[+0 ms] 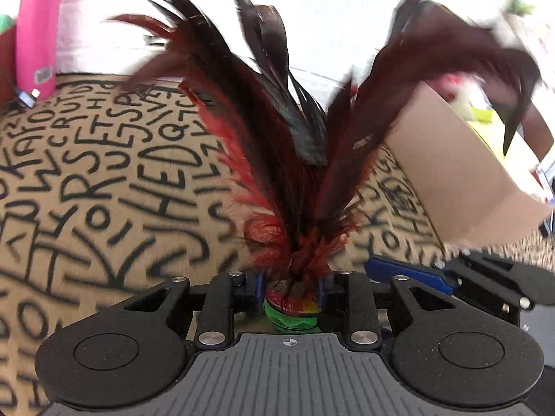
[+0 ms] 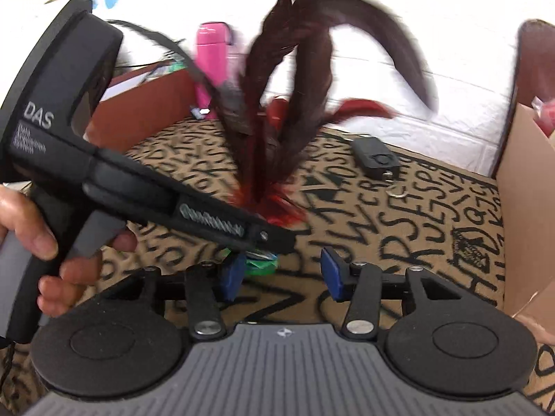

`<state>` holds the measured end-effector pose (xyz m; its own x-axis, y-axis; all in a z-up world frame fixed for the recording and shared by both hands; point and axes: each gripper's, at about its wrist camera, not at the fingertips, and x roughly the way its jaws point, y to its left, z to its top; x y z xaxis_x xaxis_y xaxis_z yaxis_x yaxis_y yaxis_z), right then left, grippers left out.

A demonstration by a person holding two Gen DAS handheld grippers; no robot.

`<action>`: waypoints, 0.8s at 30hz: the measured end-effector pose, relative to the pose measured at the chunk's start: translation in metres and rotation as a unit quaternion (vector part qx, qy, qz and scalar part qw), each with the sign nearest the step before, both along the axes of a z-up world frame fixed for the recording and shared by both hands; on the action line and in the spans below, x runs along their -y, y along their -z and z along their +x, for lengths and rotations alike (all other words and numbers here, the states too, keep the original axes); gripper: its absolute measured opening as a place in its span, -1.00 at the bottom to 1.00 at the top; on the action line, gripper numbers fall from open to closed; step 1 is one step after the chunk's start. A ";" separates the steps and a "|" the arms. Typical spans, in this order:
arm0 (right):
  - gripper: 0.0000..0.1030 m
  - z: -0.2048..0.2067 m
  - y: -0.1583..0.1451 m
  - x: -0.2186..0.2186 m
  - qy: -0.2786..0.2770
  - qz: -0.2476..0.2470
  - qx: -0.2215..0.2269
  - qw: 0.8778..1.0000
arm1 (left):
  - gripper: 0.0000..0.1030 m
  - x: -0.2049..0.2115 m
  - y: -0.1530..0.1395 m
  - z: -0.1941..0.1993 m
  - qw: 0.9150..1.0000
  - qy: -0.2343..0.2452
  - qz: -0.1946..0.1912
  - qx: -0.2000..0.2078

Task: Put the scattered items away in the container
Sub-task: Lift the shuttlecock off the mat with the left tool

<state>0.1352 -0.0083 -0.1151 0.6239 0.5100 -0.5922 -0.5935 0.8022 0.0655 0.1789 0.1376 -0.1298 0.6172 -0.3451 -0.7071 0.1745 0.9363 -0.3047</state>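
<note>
My left gripper (image 1: 289, 291) is shut on the green, rainbow-coloured base of a feather shuttlecock (image 1: 291, 306); its dark red and black feathers (image 1: 277, 145) fan upward and fill the view. In the right wrist view the same shuttlecock (image 2: 274, 128) sits in the left gripper's body (image 2: 104, 159), just ahead and left. My right gripper (image 2: 282, 274) is open and empty, with its blue pads (image 2: 230, 275) apart, close beside the shuttlecock's base. The cardboard box (image 1: 458, 173) stands at the right, open at the top; it also shows at the right edge of the right wrist view (image 2: 527, 201).
A tan mat with black letters (image 1: 104, 180) covers the surface. A pink bottle (image 1: 36, 31) stands at the far left, also in the right wrist view (image 2: 211, 55). A black car key (image 2: 376, 159) lies on the mat. A brown box (image 2: 145, 107) stands behind the left gripper.
</note>
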 end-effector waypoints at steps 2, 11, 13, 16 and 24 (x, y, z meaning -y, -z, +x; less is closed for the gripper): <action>-0.02 -0.018 0.003 -0.002 -0.009 -0.006 0.000 1.000 | -0.11 0.003 0.002 -0.020 1.000 0.001 -0.015 0.001; -0.12 -0.055 0.013 -0.001 -0.008 0.006 -0.015 1.000 | -0.08 0.004 0.006 -0.064 0.999 -0.009 -0.032 -0.005; -0.11 -0.058 0.008 -0.002 -0.012 0.010 -0.001 1.000 | -0.04 0.004 0.000 -0.070 1.000 -0.010 -0.029 0.006; -0.08 -0.055 0.006 -0.007 -0.019 0.013 0.007 1.000 | -0.04 0.005 -0.007 -0.070 1.000 -0.016 -0.011 0.016; -0.11 -0.041 0.011 -0.007 -0.004 0.024 -0.010 1.000 | 0.35 0.006 -0.012 -0.052 1.000 -0.018 0.000 0.018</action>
